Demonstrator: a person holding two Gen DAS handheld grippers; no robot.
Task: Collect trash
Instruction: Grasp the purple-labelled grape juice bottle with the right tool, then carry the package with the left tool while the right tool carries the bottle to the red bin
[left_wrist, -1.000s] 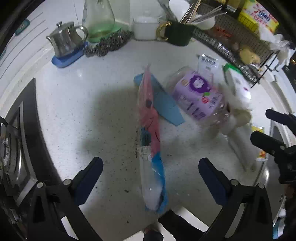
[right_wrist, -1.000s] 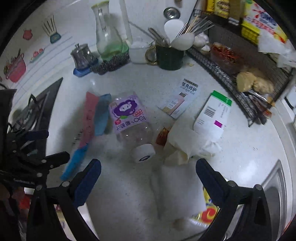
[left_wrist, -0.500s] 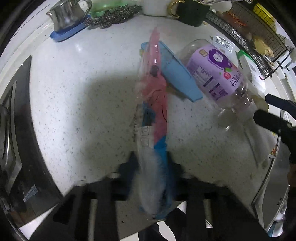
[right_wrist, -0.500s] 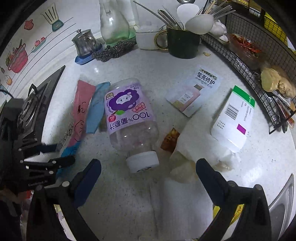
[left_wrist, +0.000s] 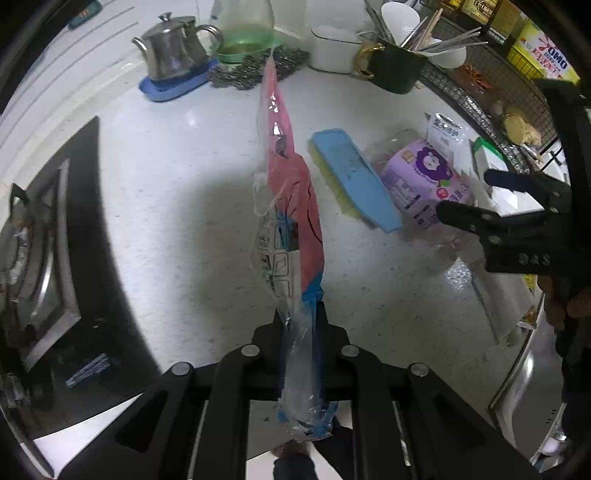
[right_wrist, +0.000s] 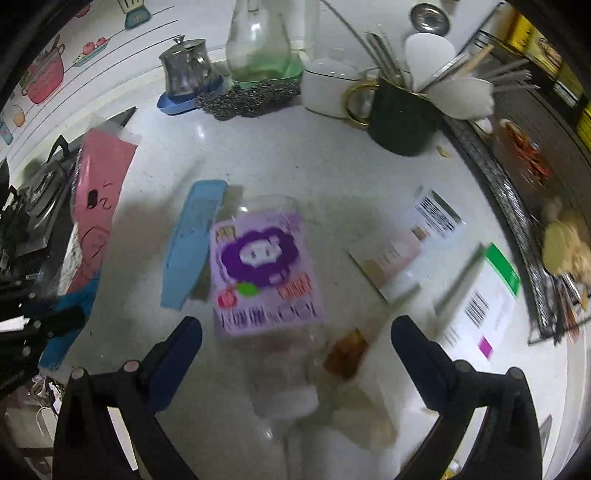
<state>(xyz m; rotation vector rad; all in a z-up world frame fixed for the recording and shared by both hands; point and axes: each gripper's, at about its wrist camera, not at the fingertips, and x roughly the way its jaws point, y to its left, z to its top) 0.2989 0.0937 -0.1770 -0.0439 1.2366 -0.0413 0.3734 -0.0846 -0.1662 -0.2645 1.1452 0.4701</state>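
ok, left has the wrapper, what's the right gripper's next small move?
Probably lower the right gripper and close on the plastic bottle: its jaws stand open astride the bottle lying on the counter, pads not yet touching. The left gripper is closing on the pink-and-blue wrapper.

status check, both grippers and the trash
Left hand-held gripper closing on pink wrapper. Right hand-held gripper open over purple-label bottle. Nothing blocking.

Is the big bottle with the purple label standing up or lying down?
Lying down. The bottle rests on its side on the counter, its white cap pointing toward the camera.
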